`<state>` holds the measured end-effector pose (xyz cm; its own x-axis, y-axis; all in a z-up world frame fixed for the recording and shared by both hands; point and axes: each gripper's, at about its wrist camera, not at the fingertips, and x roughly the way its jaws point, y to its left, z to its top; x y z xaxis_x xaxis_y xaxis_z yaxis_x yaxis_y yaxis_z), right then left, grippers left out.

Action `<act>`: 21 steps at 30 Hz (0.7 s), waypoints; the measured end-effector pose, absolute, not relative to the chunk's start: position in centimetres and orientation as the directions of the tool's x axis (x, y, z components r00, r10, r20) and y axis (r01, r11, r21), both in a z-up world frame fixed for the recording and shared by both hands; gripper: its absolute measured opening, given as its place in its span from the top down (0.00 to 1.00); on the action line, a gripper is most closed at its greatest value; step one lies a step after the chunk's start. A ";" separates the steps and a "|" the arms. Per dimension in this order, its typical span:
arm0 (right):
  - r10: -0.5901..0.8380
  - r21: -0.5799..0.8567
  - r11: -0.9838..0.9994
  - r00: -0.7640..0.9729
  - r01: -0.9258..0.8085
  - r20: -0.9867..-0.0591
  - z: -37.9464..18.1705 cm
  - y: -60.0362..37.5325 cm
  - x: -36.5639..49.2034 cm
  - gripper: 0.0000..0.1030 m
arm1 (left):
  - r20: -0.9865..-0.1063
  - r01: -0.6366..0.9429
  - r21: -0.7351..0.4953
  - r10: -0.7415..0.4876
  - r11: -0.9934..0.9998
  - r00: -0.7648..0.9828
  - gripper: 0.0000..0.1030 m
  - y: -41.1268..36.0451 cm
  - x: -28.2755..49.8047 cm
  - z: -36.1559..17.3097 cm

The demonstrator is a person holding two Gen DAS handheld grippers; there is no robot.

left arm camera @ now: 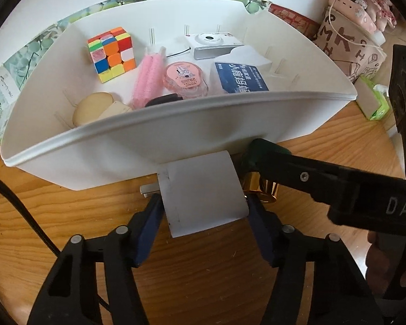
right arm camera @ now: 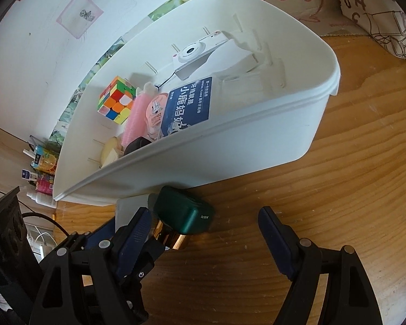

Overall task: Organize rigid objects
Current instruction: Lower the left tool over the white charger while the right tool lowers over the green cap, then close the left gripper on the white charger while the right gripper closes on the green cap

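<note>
A white charger block [left arm camera: 203, 197] with metal prongs lies on the wooden table [left arm camera: 67, 230] against the front wall of the white bin [left arm camera: 176, 113]. My left gripper [left arm camera: 203, 200] is shut on it, a blue pad on each side. Right beside it lies a dark green case with a gold cap [right arm camera: 184, 216]. My right gripper [right arm camera: 205, 233] stands open around this case, its left finger [right arm camera: 138, 227] close to it and its right finger well apart. The bin [right arm camera: 203, 140] holds a Rubik's cube [left arm camera: 112, 54], a white camera [left arm camera: 213, 44], a blue box [left arm camera: 239, 77] and pink items.
A green tissue pack [left arm camera: 373, 100] and a patterned bag [left arm camera: 346, 46] stand right of the bin. Bottles and packets [right arm camera: 43, 173] crowd the table's left end. A black cable [left arm camera: 21, 208] runs across the wood at the left. Bare wood lies right of the green case.
</note>
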<state>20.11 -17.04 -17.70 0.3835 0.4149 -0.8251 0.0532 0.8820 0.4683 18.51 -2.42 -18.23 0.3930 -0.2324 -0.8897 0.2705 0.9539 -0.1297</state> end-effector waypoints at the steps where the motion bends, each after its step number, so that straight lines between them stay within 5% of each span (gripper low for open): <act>1: 0.411 0.464 0.884 0.384 0.054 -0.827 -17.7 -17.0 20.1 0.21 | -0.889 0.272 -0.131 -0.235 0.953 0.392 0.36 -2.4 18.5 -18.2; 21: 0.321 0.366 0.929 0.380 0.051 -0.868 -17.6 -15.0 20.2 0.26 | -0.890 0.177 -0.189 -0.245 0.966 0.384 0.37 2.7 17.6 -17.7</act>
